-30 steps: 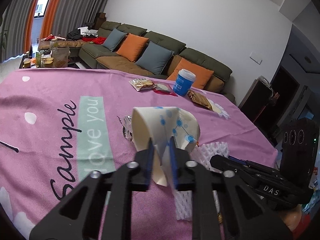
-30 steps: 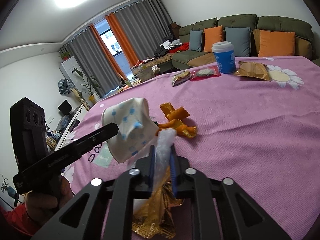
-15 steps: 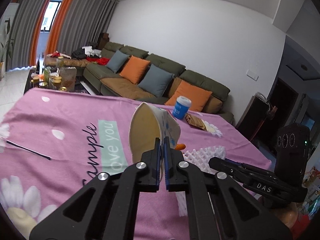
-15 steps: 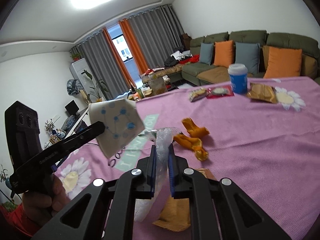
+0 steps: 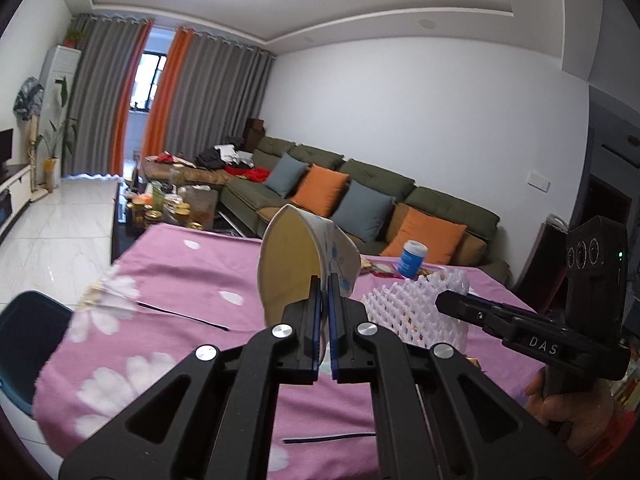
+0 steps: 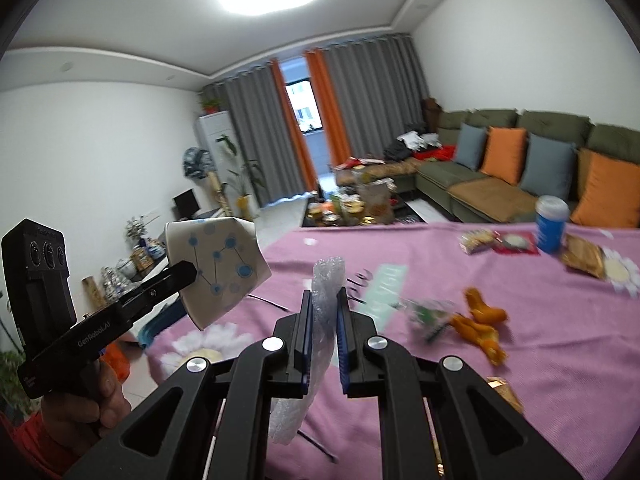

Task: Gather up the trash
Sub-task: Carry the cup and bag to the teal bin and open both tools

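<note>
A flattened white paper cup (image 5: 292, 256) with blue dots is pinched in my left gripper (image 5: 324, 280), which is shut on its wall and holds it above the pink tablecloth (image 5: 192, 280). In the right wrist view the same cup (image 6: 218, 268) hangs at the left in the left gripper (image 6: 188, 274). My right gripper (image 6: 324, 300) is shut on a white foam net sleeve (image 6: 326, 280) that sticks up between the pads and droops below them. The left wrist view shows this foam net (image 5: 408, 308) at the tip of the right gripper (image 5: 440, 302).
On the tablecloth lie orange peels (image 6: 480, 320), a crumpled green wrapper (image 6: 428, 312), snack packets (image 6: 476, 240), a brown packet (image 6: 584, 258) and a blue cup (image 6: 552, 224). A dark blue chair (image 5: 24, 340) stands at the table's left edge. Behind is a green sofa (image 5: 360, 188).
Both grippers have risen off the table with their items and swung left. The left jaws closed fully and squashed the cup flat.
</note>
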